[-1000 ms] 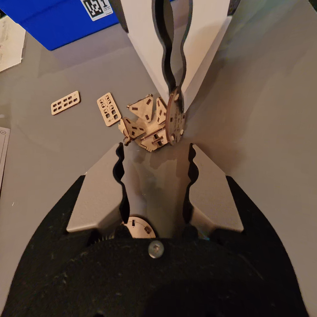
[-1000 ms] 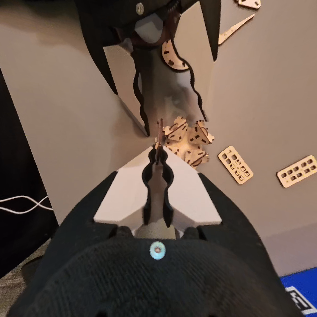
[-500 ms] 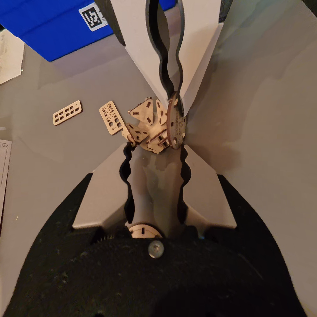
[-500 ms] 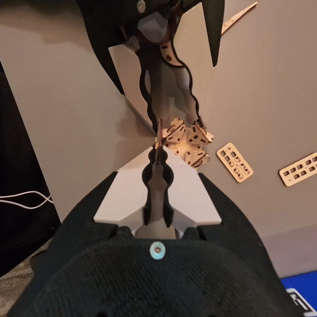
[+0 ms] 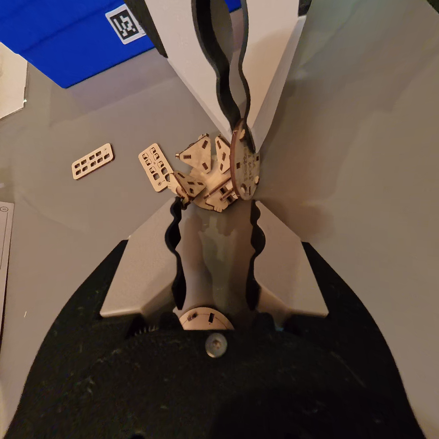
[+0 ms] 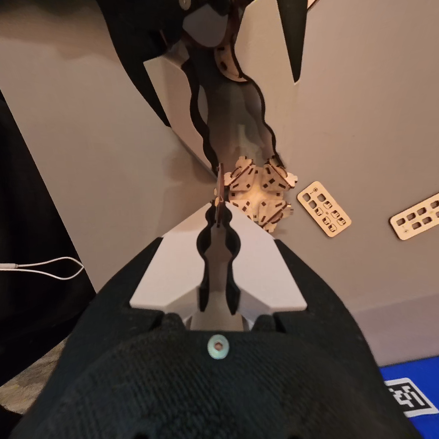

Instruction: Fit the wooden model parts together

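A small wooden model (image 5: 209,180) of slotted triangular plates stands on the grey table (image 5: 356,166), with a round wooden disc (image 5: 245,168) pegged to its side. My left gripper (image 5: 215,204) is closed around the model: one fingertip (image 5: 177,206) touches a triangular plate and the other sits against the disc's lower edge. My right gripper (image 6: 218,209) is shut on the disc's rim (image 6: 221,183), seen edge-on. It comes in from the top of the left wrist view (image 5: 241,128). The left gripper shows at the top of the right wrist view (image 6: 245,166), straddling the model (image 6: 259,190).
Two flat wooden cards with cut-outs (image 5: 92,161) (image 5: 155,167) lie left of the model. A blue box (image 5: 59,35) with a square marker stands behind. White paper (image 5: 9,95) lies at the left edge. Another wooden disc (image 5: 205,320) lies under the left gripper. A white cable (image 6: 47,268) hangs off the table. The tips of one gripper are about 5 centimeters away from the tips of the other.
My left gripper moved forward and its jaws narrowed until the tips met the model, then stayed still. My right gripper kept its pinch on the disc.
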### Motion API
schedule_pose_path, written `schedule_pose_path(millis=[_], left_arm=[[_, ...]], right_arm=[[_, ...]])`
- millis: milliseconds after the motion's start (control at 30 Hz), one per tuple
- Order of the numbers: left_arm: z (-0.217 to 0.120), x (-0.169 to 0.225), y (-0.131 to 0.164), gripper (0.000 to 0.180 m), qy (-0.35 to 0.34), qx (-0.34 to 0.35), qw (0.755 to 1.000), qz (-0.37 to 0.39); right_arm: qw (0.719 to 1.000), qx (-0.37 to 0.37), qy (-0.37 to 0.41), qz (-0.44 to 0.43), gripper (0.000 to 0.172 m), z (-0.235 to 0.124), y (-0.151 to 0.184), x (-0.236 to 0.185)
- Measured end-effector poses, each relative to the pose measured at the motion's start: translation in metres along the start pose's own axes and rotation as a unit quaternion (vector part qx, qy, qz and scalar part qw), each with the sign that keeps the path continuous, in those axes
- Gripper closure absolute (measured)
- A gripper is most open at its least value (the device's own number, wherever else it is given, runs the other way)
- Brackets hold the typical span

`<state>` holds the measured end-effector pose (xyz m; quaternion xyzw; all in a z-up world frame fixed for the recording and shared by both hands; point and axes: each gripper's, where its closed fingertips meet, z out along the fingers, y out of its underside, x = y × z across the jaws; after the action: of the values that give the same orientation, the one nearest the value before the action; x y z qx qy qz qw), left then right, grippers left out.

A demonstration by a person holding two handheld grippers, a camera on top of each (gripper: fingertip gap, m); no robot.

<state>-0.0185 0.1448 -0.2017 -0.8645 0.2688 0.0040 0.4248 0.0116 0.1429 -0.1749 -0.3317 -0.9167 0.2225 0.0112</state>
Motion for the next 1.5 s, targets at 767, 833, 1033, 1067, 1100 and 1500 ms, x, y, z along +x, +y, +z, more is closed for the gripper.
schedule_pose_path(millis=[767, 833, 1033, 1067, 1100, 1500], left_arm=[[-0.002, 0.010, -0.011, 0.132, 0.009, 0.029, 0.999, 0.025], [-0.003, 0.015, -0.012, 0.132, 0.013, 0.029, 0.999, 0.029], [-0.008, 0.018, -0.014, 0.127, 0.003, 0.034, 0.999, 0.013], [-0.010, 0.016, -0.015, 0.126, 0.003, 0.040, 0.999, -0.003], [-0.013, 0.013, -0.017, 0.126, 0.001, 0.048, 0.999, -0.026], [0.003, -0.026, -0.027, 0.131, 0.051, 0.073, 0.900, -0.426]], right_arm=[[0.999, 0.005, 0.019, -0.030, 0.169, -0.011, 0.007, -0.007], [0.999, 0.031, 0.026, -0.035, 0.169, -0.015, 0.013, -0.010], [0.982, 0.155, 0.054, -0.090, 0.169, -0.022, 0.024, -0.036], [0.977, 0.171, 0.077, -0.098, 0.169, -0.022, 0.025, -0.036], [0.969, 0.188, 0.114, -0.108, 0.169, -0.023, 0.024, -0.034], [0.914, 0.158, 0.301, -0.221, 0.135, 0.012, 0.027, -0.031]])
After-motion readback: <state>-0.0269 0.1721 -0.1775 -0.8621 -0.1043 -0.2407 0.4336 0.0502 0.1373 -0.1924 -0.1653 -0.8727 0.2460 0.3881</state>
